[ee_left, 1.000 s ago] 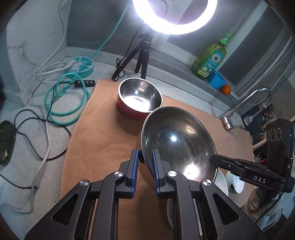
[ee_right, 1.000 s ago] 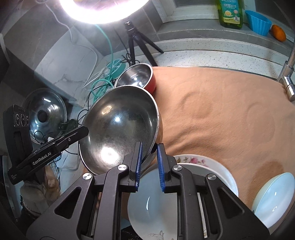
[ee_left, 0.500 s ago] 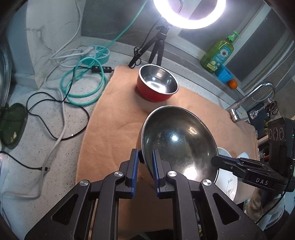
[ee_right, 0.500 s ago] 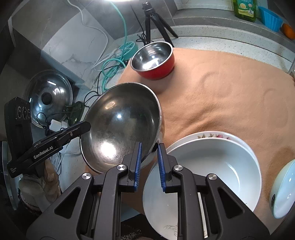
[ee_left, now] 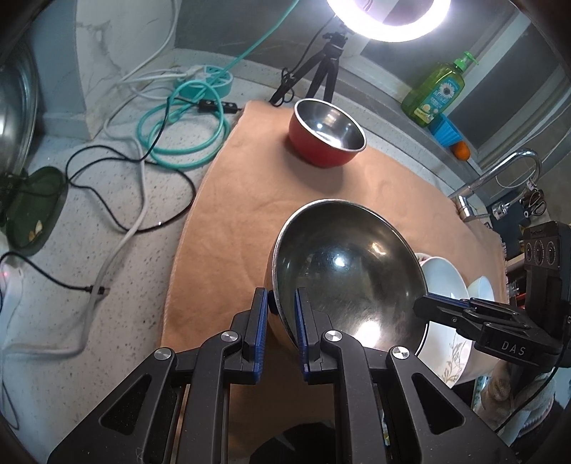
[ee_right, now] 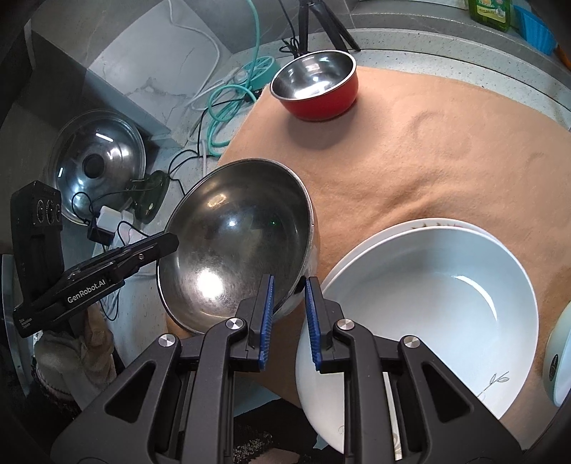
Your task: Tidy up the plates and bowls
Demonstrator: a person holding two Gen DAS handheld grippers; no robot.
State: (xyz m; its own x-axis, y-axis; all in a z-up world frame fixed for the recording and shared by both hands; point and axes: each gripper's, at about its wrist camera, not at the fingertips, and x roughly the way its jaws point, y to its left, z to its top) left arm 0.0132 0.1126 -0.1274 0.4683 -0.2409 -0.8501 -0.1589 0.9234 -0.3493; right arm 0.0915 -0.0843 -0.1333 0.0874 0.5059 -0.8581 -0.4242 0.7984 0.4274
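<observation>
Up in the air over the brown mat, between both grippers: big steel bowl, tipped a bit. Clamped by its rim on two sides. Left gripper pinching the near rim, one finger inside, one outside. Right gripper pinching the other side the same way, blue fingers squeezed on the thin metal edge.

Just beside the steel bowl, on the mat: big white bowl sitting in a white plate with flowers. Next to that, at the edge of the right wrist view, a small pale bowl, only partly seen.

Farther back on the mat, well apart: red bowl with a shiny steel inside, standing upright.

Off the mat, on the speckled counter: teal hose in loops, black and white cables, a round metal lid. Behind, a ring light on a small tripod, a green soap bottle, a tap.
</observation>
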